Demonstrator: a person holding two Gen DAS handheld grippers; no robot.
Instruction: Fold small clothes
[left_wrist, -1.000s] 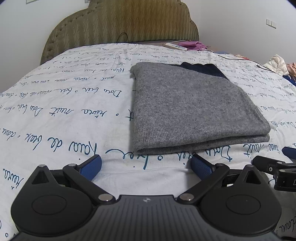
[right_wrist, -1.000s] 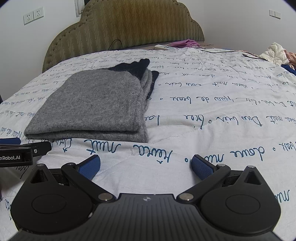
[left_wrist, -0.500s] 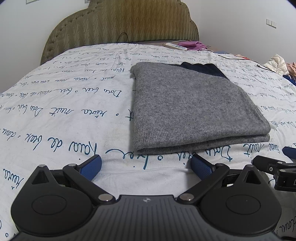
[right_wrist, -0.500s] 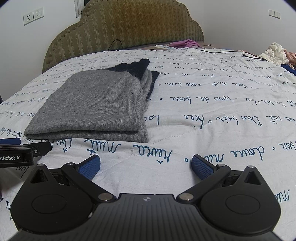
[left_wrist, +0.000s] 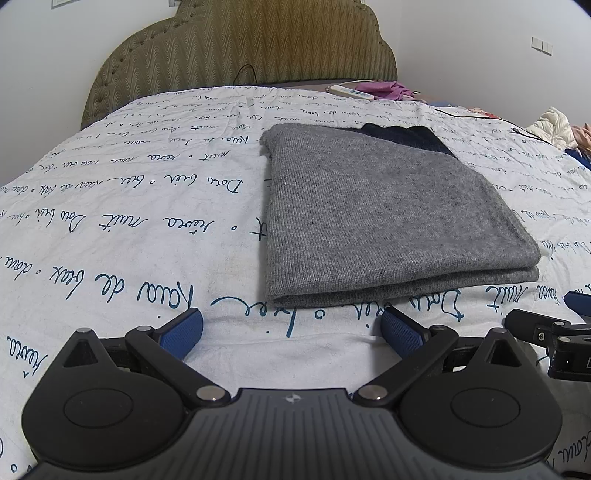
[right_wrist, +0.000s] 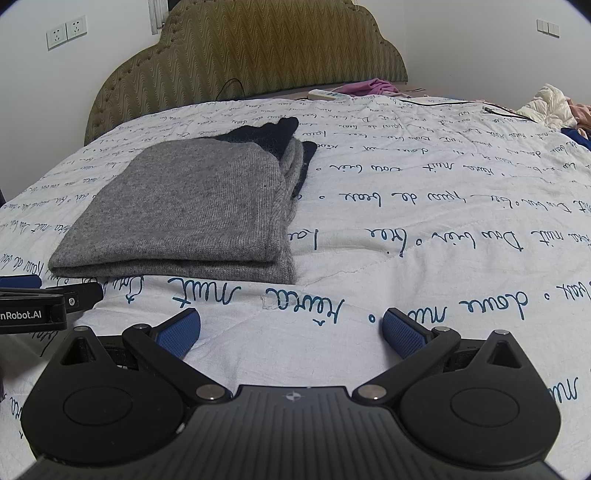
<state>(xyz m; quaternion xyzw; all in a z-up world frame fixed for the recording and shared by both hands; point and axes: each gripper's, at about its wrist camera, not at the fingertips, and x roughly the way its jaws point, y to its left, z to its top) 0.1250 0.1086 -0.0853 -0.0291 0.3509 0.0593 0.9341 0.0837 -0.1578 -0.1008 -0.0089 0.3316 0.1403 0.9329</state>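
A grey knit garment (left_wrist: 384, 210) lies folded into a flat rectangle on the white bedspread (left_wrist: 129, 236), with a dark navy part (left_wrist: 406, 134) showing at its far end. It also shows in the right wrist view (right_wrist: 192, 210), to the left. My left gripper (left_wrist: 291, 332) is open and empty, just short of the garment's near edge. My right gripper (right_wrist: 291, 332) is open and empty, over bare bedspread (right_wrist: 424, 221) to the right of the garment. Each gripper shows at the edge of the other's view.
A padded olive headboard (left_wrist: 243, 51) stands at the far end of the bed. A white power strip (left_wrist: 351, 90) and a pink cloth (left_wrist: 384, 88) lie near it. A black cable (right_wrist: 454, 105) and piled clothes (right_wrist: 550, 107) lie at the far right.
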